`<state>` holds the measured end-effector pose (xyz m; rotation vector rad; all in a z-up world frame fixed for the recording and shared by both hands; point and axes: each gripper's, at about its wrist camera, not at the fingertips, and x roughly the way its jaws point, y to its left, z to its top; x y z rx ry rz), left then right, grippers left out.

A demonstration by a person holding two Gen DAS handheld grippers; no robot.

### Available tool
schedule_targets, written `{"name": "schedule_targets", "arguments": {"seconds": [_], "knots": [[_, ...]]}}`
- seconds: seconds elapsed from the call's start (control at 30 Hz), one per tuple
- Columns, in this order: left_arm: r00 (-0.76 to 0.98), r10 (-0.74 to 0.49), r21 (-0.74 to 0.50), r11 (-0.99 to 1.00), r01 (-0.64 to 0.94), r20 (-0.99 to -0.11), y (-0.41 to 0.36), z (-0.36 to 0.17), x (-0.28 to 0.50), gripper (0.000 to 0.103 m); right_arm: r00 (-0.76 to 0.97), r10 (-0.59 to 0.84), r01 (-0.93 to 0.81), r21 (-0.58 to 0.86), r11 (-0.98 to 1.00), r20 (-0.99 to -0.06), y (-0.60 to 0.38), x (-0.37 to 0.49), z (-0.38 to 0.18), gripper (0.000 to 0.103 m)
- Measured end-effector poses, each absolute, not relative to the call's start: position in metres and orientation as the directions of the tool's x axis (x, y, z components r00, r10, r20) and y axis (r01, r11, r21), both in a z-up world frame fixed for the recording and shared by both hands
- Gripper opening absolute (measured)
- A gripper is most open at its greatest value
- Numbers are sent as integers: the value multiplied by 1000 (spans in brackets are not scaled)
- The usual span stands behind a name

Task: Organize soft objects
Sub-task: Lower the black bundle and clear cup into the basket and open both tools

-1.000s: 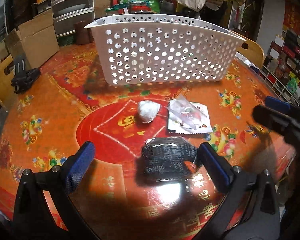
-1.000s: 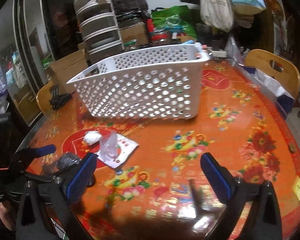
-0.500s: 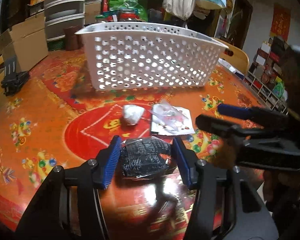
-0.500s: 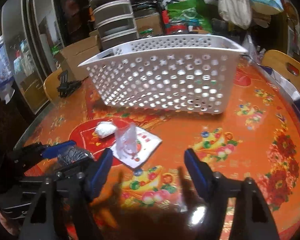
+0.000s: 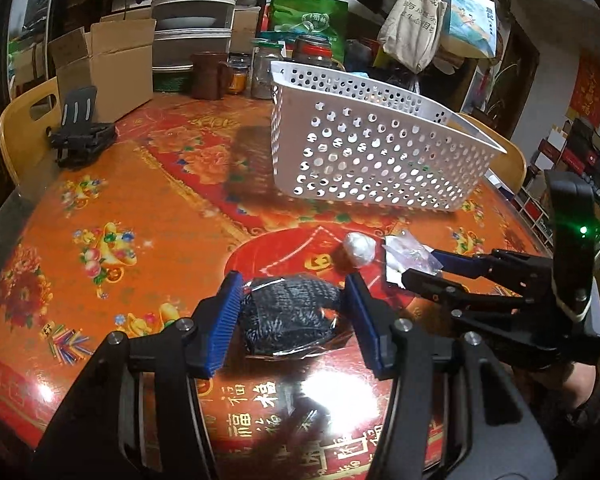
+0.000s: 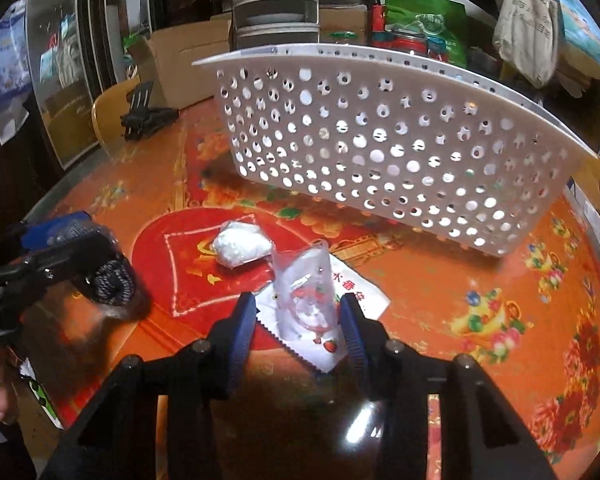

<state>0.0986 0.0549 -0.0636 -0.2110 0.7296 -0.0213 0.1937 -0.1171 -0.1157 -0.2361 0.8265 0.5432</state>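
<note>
Left hand-held gripper (image 5: 290, 314) was clamped on the black knit bundle (image 5: 288, 316) on the counter (image 5: 140, 208); right hand-held gripper (image 6: 300, 320) straddled the clear bag (image 6: 306, 300), pads seemingly not quite touching, near the white basket (image 6: 380, 140).

White perforated plastic basket (image 5: 380, 152), round holes, upper right. Orange-red floral tablecloth (image 5: 148, 216), big red medallion centre. Black knit bundle (image 5: 288, 316) in clear wrap. White wrapped ball (image 6: 242, 245). Clear bag (image 6: 306, 292), red strawberry print. Blue gripper pads (image 5: 226, 320).
</note>
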Motion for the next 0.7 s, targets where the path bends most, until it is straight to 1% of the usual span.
{"name": "schedule_targets", "arguments": {"seconds": [0.03, 0.1, 0.43, 0.7], "knots": [[747, -91, -198, 979, -56, -659, 56, -64, 99, 50, 553, 361, -542, 5, 840, -751, -116, 193, -117, 37], [745, -90, -199, 978, -59, -661, 57, -65, 100, 50, 558, 359, -540, 1, 842, -748, -117, 193, -117, 29], [742, -91, -200, 978, -59, -664, 54, -66, 107, 50, 613, 377, -515, 9, 857, -694, -139, 182, -101, 27], [756, -92, -172, 985, -28, -648, 41, -50, 113, 50, 658, 381, -489, 17, 872, -650, -163, 171, -78, 27]]}}
